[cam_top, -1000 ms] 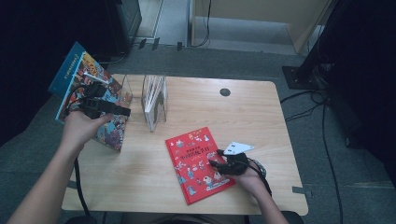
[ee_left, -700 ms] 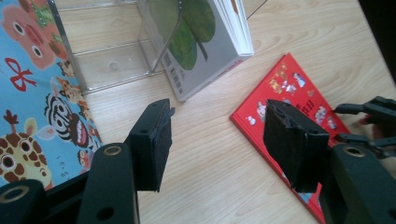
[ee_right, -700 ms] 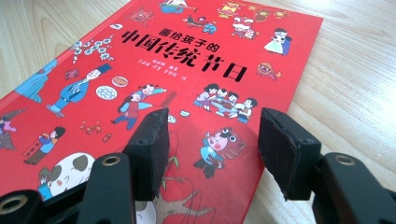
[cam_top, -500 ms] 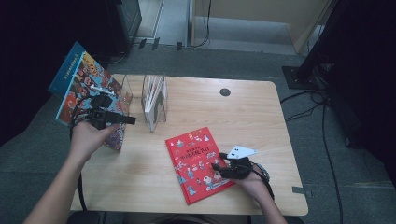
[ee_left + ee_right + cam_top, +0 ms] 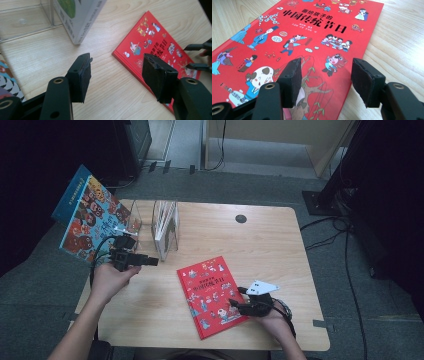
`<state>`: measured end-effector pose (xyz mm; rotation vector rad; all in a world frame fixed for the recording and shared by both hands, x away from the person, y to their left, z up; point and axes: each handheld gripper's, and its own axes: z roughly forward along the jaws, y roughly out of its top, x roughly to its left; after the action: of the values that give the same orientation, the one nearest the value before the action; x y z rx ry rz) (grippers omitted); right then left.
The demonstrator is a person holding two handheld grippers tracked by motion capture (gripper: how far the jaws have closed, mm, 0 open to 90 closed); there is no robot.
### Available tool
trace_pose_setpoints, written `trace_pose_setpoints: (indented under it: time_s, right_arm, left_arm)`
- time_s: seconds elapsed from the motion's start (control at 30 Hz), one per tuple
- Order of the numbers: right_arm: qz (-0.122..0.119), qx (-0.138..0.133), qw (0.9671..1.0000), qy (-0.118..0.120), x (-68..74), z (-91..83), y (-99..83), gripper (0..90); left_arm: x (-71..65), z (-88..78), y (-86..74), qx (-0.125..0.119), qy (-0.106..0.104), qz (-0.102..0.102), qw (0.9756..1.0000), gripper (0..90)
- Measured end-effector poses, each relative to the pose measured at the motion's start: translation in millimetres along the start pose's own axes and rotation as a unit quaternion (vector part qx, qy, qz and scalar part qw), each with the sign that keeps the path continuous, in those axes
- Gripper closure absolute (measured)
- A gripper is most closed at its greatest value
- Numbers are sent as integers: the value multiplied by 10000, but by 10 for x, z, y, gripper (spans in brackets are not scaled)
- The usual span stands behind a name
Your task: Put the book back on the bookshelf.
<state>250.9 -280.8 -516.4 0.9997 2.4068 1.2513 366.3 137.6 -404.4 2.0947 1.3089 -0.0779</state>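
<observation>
My left gripper (image 5: pixel 150 262) has dropped toward the table, empty jaws wide; my right gripper (image 5: pixel 234 305), just widening, straddles the red picture book's (image 5: pixel 212 295) edge ungripped.

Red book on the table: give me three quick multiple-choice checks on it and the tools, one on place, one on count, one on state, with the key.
1. Where does the red book lie?
A. Flat on the table, by the right tool
B. Upright in the clear rack
C. On the floor

2. How many books with a red cover lie flat on the table?
A. Three
B. One
C. None

3. How do the left tool's jaws stand?
A. Clamped on the red book
C. Closed on a cable
B. Apart, with bare wood between them

Key: 1 A, the high view shows it flat near the front edge with the right tool over its corner. 2 B, a single red cover lies there. 3 B, the left gripper view shows a gap between the pads with tabletop behind it.
</observation>
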Motion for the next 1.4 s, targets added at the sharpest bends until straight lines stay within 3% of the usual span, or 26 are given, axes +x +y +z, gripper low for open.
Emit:
trace_pose_setpoints:
  time_s: [0.13,0.3,0.5,0.6,0.73,0.97,1.23,1.4]
  right_arm:
    - [78,50,9999,-59,9,-11,-35,402]
    - [134,52,9999,-58,29,-35,-61,401]
    - [92,63,9999,-45,43,-71,-86,393]
    - [120,88,9999,-21,57,-85,-95,394]
    - [156,99,9998,-24,71,-102,-110,386]
    - [94,128,9999,2,122,-159,-154,364]
    - [111,136,9998,62,163,-220,-220,335]
    - [197,102,9997,110,167,-248,-261,333]
  left_arm:
    - [-78,49,-10,-98,-57,266,9996,481]
    - [-129,186,-16,85,-133,376,9992,523]
    - [-184,310,-1,132,-243,400,9988,529]
    - [-226,356,-17,130,-132,495,9986,539]
    - [-263,408,-38,104,-316,316,9989,561]
    - [-344,550,-99,230,-286,400,9985,569]
    - [-351,663,-143,207,-222,463,9985,562]
    - [-318,723,-186,151,-280,377,9988,549]
